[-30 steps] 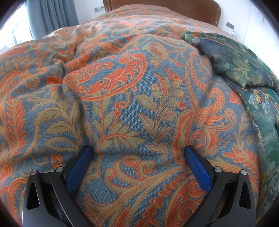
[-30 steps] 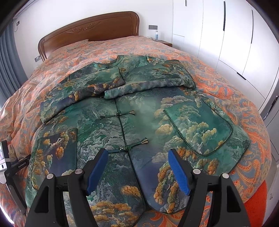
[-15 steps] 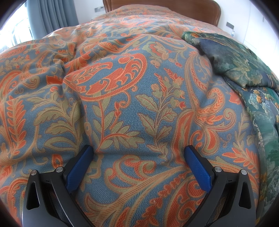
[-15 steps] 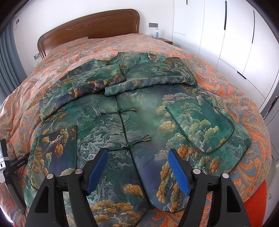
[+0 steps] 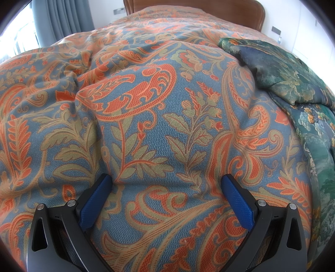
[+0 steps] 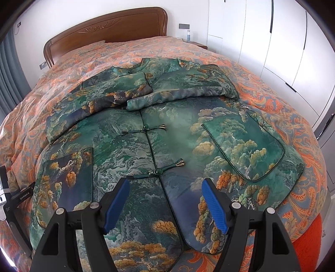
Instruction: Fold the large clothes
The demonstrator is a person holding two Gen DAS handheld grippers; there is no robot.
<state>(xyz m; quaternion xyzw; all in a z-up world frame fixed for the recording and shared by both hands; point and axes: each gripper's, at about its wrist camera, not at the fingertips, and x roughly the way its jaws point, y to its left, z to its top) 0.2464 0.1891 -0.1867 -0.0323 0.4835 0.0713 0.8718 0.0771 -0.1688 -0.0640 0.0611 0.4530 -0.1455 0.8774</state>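
Observation:
A green padded jacket (image 6: pixel 173 134) with a tree and cloud print lies front up on the bed, knot buttons down its middle. Both sleeves are folded across the chest. My right gripper (image 6: pixel 165 186) is open and empty, hovering over the jacket's lower hem near the bottom button. My left gripper (image 5: pixel 166 184) is open and empty, low over the orange and blue paisley bedspread (image 5: pixel 146 117), left of the jacket. The jacket's folded sleeve and edge show at the right of the left wrist view (image 5: pixel 293 83).
The wooden headboard (image 6: pixel 104 33) is at the far end. White wardrobe doors (image 6: pixel 272 41) stand along the right side. Grey curtains (image 5: pixel 67 18) hang at the left. A black device (image 6: pixel 12 200), the left gripper's body, sits at the jacket's left edge. An orange rug (image 6: pixel 309 246) lies below the bed.
My right gripper has moved forward and lower over the jacket's hem. My left gripper has not moved.

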